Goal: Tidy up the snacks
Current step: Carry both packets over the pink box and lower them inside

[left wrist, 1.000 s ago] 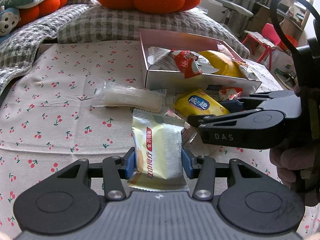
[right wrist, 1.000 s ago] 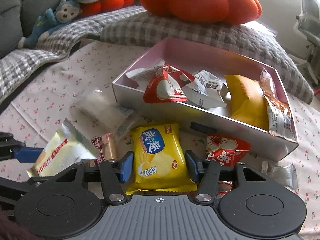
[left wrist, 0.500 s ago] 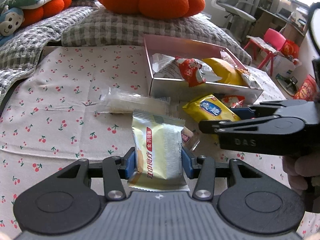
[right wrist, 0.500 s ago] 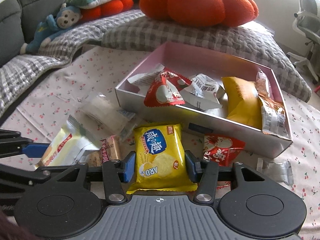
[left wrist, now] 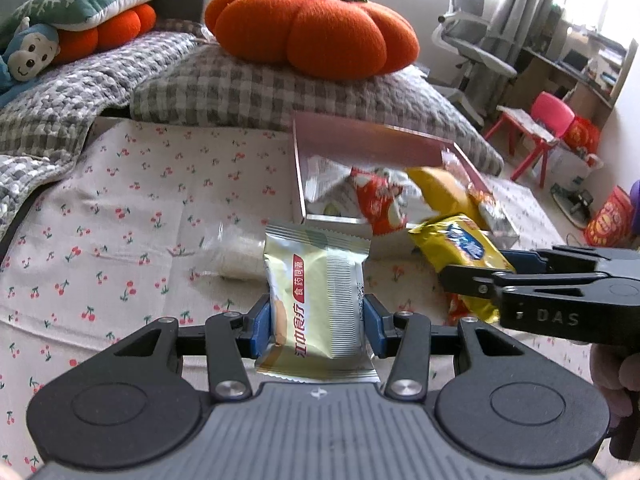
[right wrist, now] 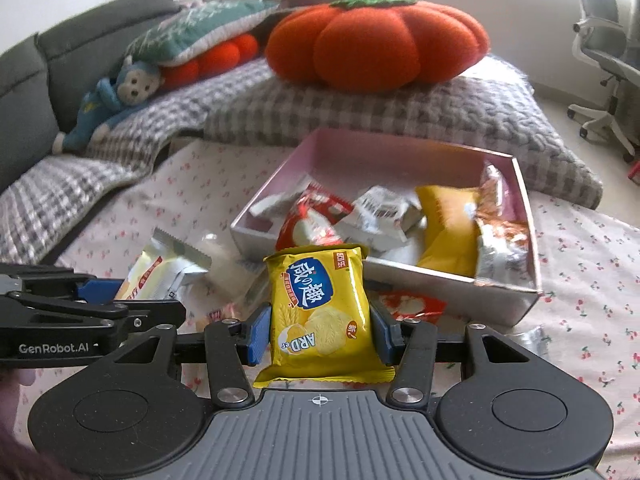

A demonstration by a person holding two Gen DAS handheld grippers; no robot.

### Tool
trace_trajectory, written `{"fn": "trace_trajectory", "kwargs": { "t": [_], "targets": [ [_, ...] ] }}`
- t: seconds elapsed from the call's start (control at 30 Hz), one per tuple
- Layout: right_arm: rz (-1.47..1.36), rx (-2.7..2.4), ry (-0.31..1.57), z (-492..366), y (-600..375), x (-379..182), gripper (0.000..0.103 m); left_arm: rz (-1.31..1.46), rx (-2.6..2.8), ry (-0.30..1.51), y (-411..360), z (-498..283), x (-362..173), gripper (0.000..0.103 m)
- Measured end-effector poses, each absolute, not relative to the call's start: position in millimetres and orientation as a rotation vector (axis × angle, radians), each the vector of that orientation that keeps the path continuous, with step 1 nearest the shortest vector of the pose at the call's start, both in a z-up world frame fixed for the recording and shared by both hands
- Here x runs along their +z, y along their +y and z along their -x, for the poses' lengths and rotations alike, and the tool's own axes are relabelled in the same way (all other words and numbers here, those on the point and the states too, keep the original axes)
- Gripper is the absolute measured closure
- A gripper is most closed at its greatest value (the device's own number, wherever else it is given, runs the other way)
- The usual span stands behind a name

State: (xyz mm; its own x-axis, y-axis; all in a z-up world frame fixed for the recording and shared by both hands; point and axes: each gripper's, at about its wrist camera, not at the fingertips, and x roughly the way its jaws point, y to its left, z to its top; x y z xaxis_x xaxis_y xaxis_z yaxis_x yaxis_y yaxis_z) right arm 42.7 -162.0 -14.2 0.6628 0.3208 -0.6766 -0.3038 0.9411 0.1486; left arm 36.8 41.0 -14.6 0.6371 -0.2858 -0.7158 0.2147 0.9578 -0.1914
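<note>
We've got the left hand-held gripper [left wrist: 316,322] clamped on a pale gold snack packet [left wrist: 318,300], blue pads pressing both its sides, and it's up off the cherry-print cloth [left wrist: 120,220]. Over on the right, the right hand-held gripper [right wrist: 319,330] is squeezed onto a yellow cracker packet [right wrist: 320,308], upright between its pads, also lifted. From the left wrist view we see that yellow packet just short of the pink box [left wrist: 372,148], near its front wall. Inside the box: a red-and-white packet [right wrist: 310,224], a silver one [right wrist: 380,212], a plain yellow bag [right wrist: 448,232] and an orange-silver wrapper [right wrist: 500,240] against the right wall. On the cloth, a clear-wrapped white snack [left wrist: 236,256] lies beside the box's left corner, and a red packet [right wrist: 412,306] sits just before the front wall. Behind it all, a big orange pumpkin cushion [left wrist: 312,28] rests on checked bedding
</note>
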Motion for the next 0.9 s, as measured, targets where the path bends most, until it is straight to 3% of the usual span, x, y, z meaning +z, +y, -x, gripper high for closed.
{"fn": "trace_trajectory", "kwargs": {
  "t": [0.4,0.9],
  "targets": [
    [-0.228,0.261,0.720,-65,-216,2,0.053,0.138,-0.295,0.802,16,-62,-6,0.060],
    [-0.365,0.189,0.745,-126,-256,-20,0.053,0.089,-0.314,0.765,-30,-130,-17,0.062]
  ]
}}
